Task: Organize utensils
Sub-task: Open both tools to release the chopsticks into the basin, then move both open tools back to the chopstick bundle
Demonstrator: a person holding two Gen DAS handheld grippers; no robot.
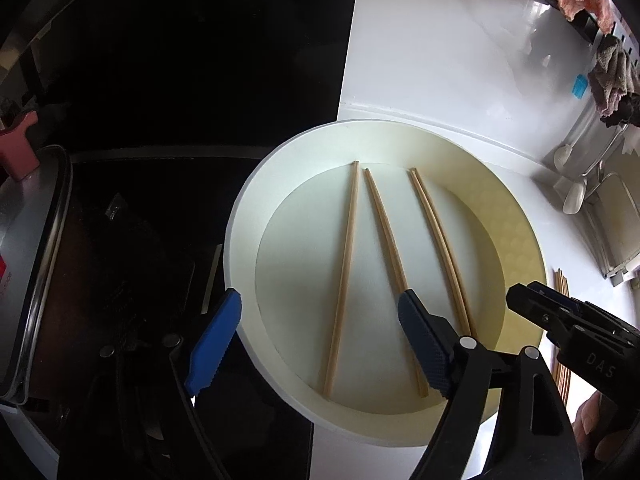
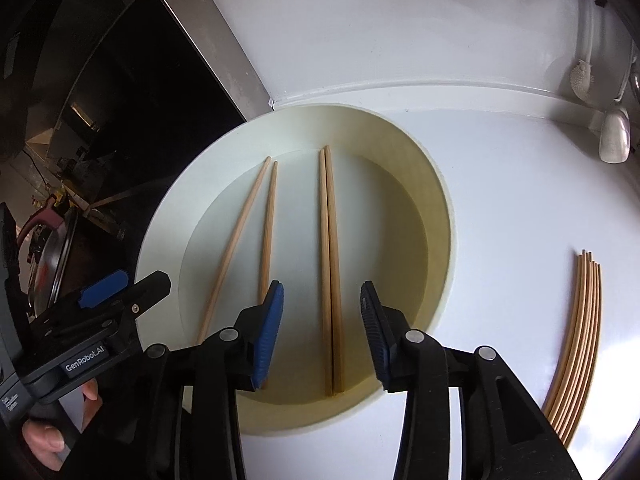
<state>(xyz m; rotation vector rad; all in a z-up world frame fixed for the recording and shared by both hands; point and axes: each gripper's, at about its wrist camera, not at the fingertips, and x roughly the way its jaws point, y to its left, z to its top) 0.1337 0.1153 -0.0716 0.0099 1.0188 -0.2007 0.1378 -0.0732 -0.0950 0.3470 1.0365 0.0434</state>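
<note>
Both tongs stand open and empty, left tongs (image 1: pixel 320 344) wide, right tongs (image 2: pixel 322 334) narrower astride the paired chopsticks (image 2: pixel 331 272), four chopsticks lying sorted in the cream plate (image 1: pixel 244 216) at frame centre, spare chopstick bundle (image 2: pixel 576 344) on the tabletop (image 2: pixel 500 200) lower right, apparently awaiting sorting.

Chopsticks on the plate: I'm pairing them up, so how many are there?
4: a tight pair toward the plate's right, and two splayed singles, and, on its left.

Both wrist cameras look steeply down, close over the same plate (image 1: pixel 240 240), left view from its left
</note>
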